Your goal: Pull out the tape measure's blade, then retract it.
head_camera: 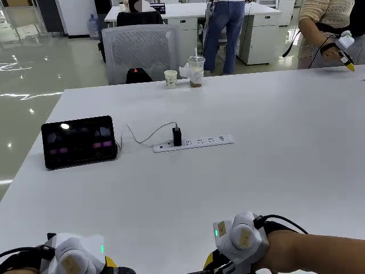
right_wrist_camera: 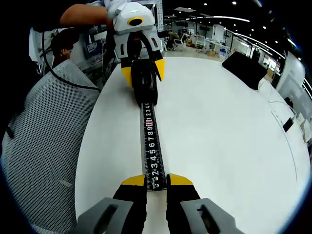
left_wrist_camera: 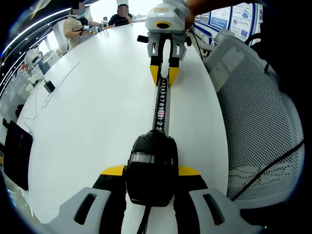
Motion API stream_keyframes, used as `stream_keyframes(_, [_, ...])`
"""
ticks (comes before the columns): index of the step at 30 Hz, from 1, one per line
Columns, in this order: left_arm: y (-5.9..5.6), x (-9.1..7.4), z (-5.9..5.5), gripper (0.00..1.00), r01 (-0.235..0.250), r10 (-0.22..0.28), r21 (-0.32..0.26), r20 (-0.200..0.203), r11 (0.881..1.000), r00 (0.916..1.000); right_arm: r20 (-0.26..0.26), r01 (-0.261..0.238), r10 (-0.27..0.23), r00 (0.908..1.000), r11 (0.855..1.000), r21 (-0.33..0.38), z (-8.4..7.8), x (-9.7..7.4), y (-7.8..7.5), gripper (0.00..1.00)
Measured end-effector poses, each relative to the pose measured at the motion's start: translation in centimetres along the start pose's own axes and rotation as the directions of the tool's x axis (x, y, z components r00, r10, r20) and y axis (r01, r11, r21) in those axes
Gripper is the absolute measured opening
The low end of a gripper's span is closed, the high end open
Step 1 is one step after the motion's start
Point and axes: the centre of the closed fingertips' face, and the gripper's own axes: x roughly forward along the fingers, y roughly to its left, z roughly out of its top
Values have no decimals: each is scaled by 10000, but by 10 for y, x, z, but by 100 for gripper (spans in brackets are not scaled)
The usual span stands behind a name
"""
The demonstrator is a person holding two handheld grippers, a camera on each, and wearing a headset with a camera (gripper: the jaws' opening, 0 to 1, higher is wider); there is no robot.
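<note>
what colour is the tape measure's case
Black. The tape measure case shows best in the left gripper view.

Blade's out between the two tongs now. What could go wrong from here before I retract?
1. The right tongs pinch just the end of the blade; a slip could let it whip back into the case held by the left tongs.
2. The blade runs near the edge of the table beside the mesh chair; drifting sideways, it might drop over and kink.
</note>
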Motion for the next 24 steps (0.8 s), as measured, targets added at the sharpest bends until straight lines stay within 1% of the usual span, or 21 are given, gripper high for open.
stream_keyframes(7, [0,0,-1,31,-9,9,-9,-27,10000,10000,-56,4,-4,10000,10000,59,-6,-3,0,11])
stream_keyframes(16, [1,-1,-4,31,-36,36,-60,-69,10000,10000,-26,9,-9,10000,10000,83,-8,-8,1,11])
stream_keyframes(24, [1,-1,-6,31,-69,67,-157,-100,9999,9999,-52,17,-16,10000,9999,130,-13,-10,0,11])
